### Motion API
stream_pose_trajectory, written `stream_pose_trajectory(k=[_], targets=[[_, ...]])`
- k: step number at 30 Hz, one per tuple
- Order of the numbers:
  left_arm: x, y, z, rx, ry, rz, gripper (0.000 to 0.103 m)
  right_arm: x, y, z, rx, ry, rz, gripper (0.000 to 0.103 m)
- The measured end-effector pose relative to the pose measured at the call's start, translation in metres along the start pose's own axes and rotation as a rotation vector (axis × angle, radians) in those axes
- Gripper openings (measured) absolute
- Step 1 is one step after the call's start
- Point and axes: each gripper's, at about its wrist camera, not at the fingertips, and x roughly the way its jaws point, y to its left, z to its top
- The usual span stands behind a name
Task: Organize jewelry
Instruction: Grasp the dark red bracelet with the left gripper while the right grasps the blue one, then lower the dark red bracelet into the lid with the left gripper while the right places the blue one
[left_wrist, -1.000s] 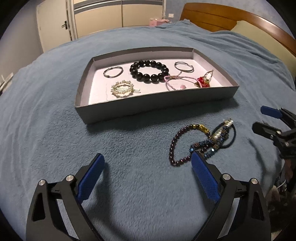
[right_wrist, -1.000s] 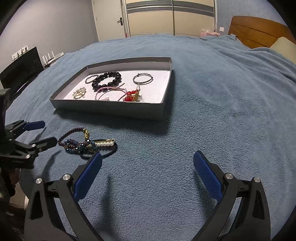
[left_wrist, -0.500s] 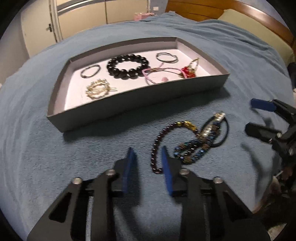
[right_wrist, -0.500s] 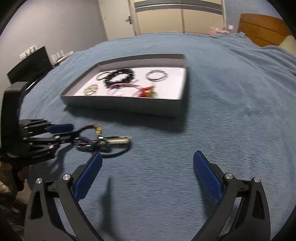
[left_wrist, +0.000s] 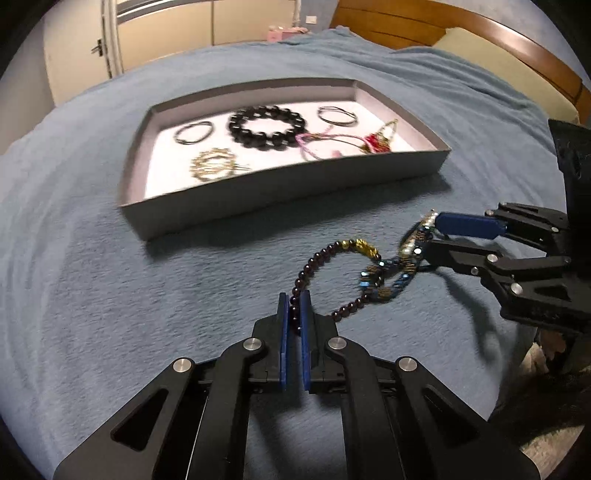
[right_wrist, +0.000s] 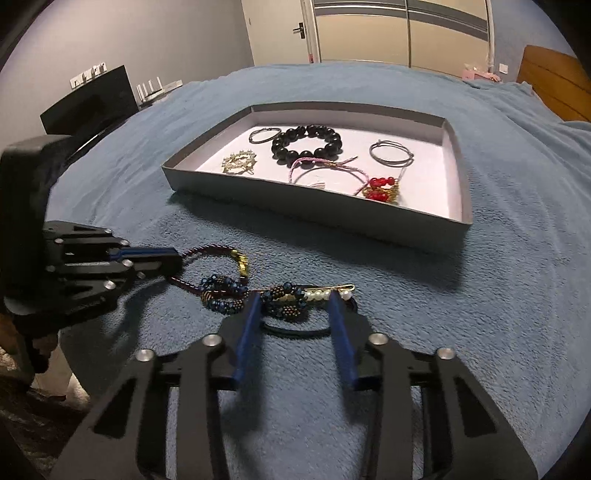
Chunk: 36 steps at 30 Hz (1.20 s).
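Observation:
A dark purple bead bracelet (left_wrist: 317, 258) with a gold clasp lies on the blue blanket, tangled with a blue-and-gold beaded bracelet (right_wrist: 284, 295), a pearl hair clip (right_wrist: 325, 293) and a black hair tie (right_wrist: 295, 330). My left gripper (left_wrist: 294, 299) is shut on the purple bracelet's near end; it also shows in the right wrist view (right_wrist: 177, 260). My right gripper (right_wrist: 295, 299) is open, its fingers on either side of the blue beads and pearl clip. In the left wrist view it (left_wrist: 432, 236) reaches in from the right.
A grey tray (left_wrist: 288, 192) beyond the pile holds a black bead bracelet (left_wrist: 266, 126), two metal hoops, a gold brooch (left_wrist: 214, 164), a pink cord bracelet (right_wrist: 325, 166) and a red-and-gold piece (right_wrist: 382, 188). A wooden headboard and pillow (left_wrist: 509, 70) lie far right.
My left gripper moved forward and closed on the purple bracelet. My right gripper moved left to the pile and narrowed its opening around the blue beads and clip.

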Motion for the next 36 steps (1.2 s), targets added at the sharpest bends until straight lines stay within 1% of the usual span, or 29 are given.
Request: stream_pose_trajectory(k=[7, 13, 14, 16, 17, 24, 26, 30, 36], targets=[[-0.012, 0.027, -0.005, -0.051, -0.015, 0.046, 0.007, 0.006, 0.009, 0.005, -0.032, 0.008, -0.007, 0.032], [-0.015, 0.033, -0.009, -0.068, -0.019, 0.041, 0.007, 0.019, 0.007, 0.01, -0.02, 0.036, -0.011, 0.032], [-0.014, 0.033, -0.009, -0.068, -0.017, 0.04, 0.007, 0.02, 0.007, 0.01, -0.017, 0.038, -0.007, 0.023], [-0.013, 0.033, -0.009, -0.068, -0.017, 0.038, 0.007, 0.02, 0.007, 0.01, -0.01, 0.037, -0.002, 0.016], [-0.012, 0.033, -0.009, -0.069, -0.017, 0.038, 0.007, 0.019, 0.007, 0.011, -0.011, 0.03, -0.01, 0.007], [-0.019, 0.034, -0.008, -0.066, -0.042, 0.032, 0.007, 0.006, 0.006, 0.014, -0.007, -0.002, -0.008, 0.007], [-0.026, 0.034, -0.006, -0.059, -0.061, 0.033, 0.007, -0.002, 0.009, 0.016, -0.019, -0.026, -0.008, 0.007], [-0.041, 0.036, -0.001, -0.05, -0.099, 0.043, 0.007, -0.023, 0.013, 0.026, -0.048, -0.085, -0.037, 0.007], [-0.066, 0.043, 0.009, -0.042, -0.159, 0.074, 0.007, -0.049, 0.008, 0.042, -0.051, -0.152, -0.071, 0.007]])
